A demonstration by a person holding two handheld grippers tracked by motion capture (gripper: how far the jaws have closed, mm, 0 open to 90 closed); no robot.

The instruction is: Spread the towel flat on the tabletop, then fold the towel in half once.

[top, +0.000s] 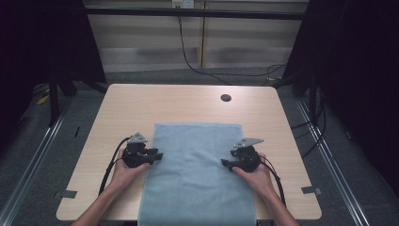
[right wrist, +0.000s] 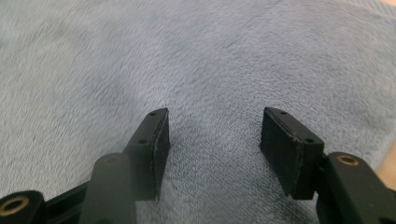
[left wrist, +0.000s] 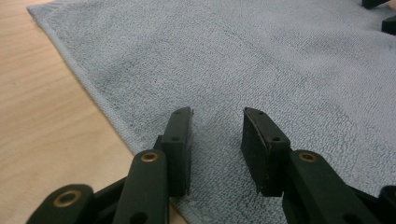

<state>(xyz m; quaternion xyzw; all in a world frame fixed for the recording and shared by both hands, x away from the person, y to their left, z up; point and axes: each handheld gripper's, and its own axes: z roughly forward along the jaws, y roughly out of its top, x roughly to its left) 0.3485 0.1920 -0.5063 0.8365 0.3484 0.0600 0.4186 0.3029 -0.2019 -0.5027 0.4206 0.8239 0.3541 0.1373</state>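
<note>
Towel (top: 197, 174), light blue, lay flat and fully spread in the lower middle of the high view, on the wooden desk (top: 117, 108), its near end reaching the desk's front edge. No fold was made yet, so the work seemed to be at its very start. The left gripper (top: 157, 155) rested at the towel's left edge, the right gripper (top: 225, 163) at its right edge. Both were released, their jaws apart over the cloth and holding nothing. Grasping the edges and any folding seemed still left to do.
</note>
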